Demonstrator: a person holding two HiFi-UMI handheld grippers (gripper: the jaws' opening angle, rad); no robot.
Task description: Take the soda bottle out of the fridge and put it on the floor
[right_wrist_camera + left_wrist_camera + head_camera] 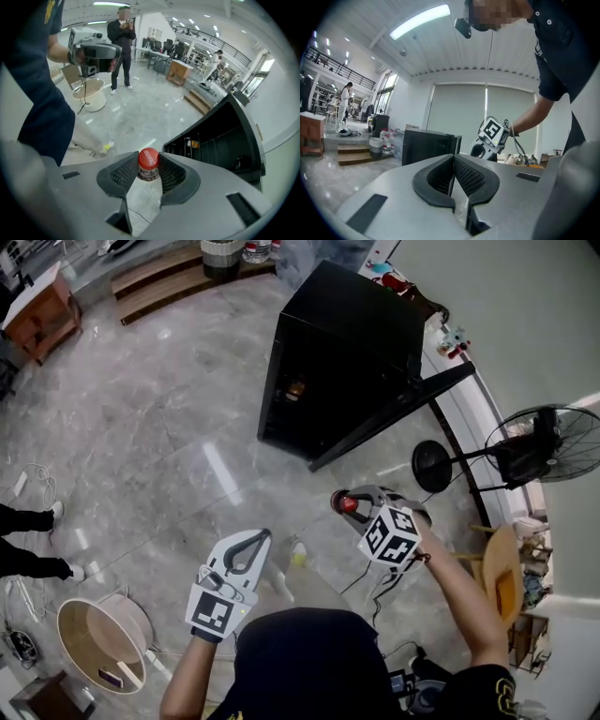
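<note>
A soda bottle with a red cap (148,158) is clamped by its neck between the pads of my right gripper (149,169). In the head view that gripper (352,505) holds the bottle (348,504) above the floor, in front of the black fridge (347,352). The fridge door (398,413) stands open, and a shelf inside the fridge (220,140) holds a small item. My left gripper (246,546) hangs lower left, jaws shut with nothing in them. Its own view shows the closed pads (454,174), with the right gripper (492,136) and the fridge (426,145) beyond.
A standing fan (534,451) and cables lie right of the fridge. A round tub (98,638) sits on the floor at lower left, near a bystander's feet (37,521). Wooden steps (178,277) and a wooden table (42,310) are at the back. A person (121,47) stands further off.
</note>
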